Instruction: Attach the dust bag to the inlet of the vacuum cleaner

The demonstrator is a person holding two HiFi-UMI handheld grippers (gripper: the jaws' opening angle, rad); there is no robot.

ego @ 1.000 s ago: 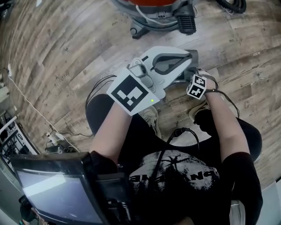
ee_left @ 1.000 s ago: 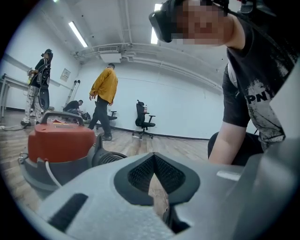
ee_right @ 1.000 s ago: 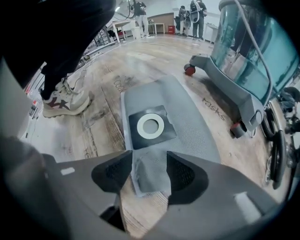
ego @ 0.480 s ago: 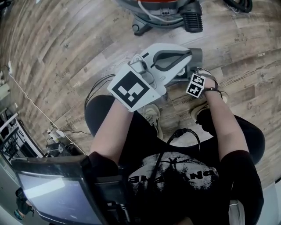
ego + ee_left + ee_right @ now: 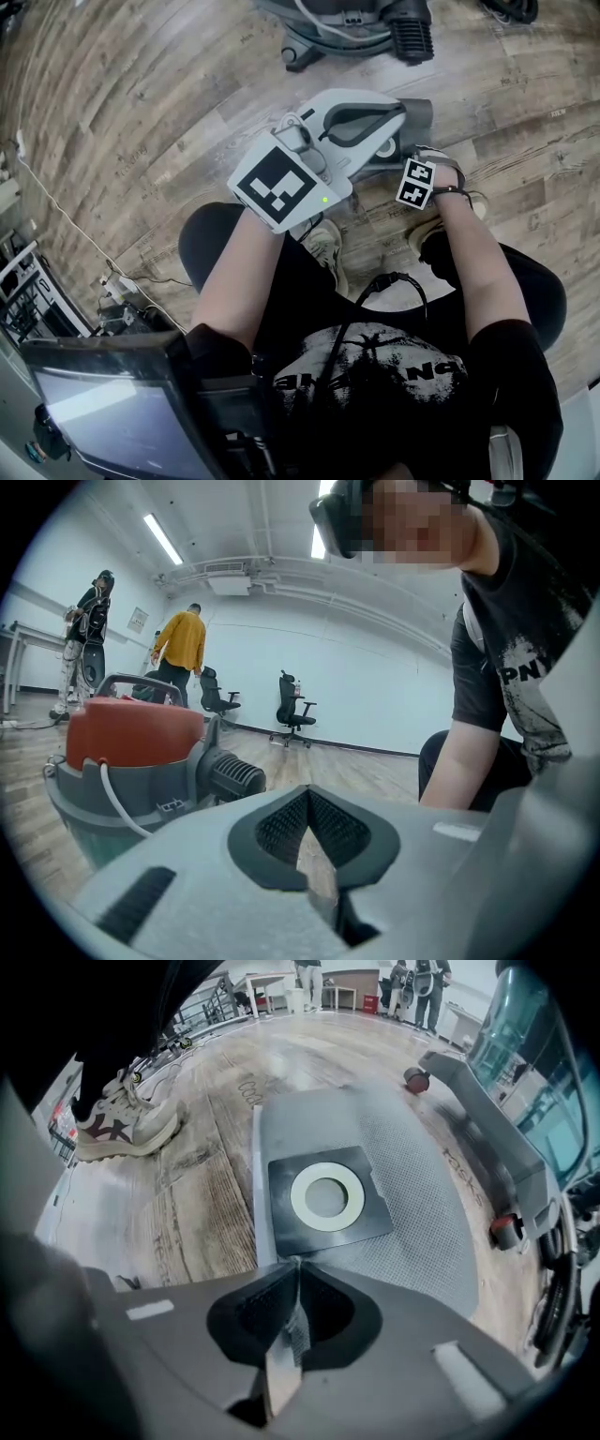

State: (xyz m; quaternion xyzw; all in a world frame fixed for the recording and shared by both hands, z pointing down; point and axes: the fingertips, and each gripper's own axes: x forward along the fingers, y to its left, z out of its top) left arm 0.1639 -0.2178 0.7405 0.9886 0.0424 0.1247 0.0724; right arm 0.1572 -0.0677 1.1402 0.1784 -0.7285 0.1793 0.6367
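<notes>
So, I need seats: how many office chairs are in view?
2, in the left gripper view: one office chair, a second office chair to its right. Others may be hidden.

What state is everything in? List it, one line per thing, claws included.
dust bag: flat on the floor, collar facing up, not attached.
vacuum cleaner: upright, red top on.
left claw: shut, empty.
right claw: jaws have just been closing, now shut on the dust bag's near edge, with fabric between them.
</notes>
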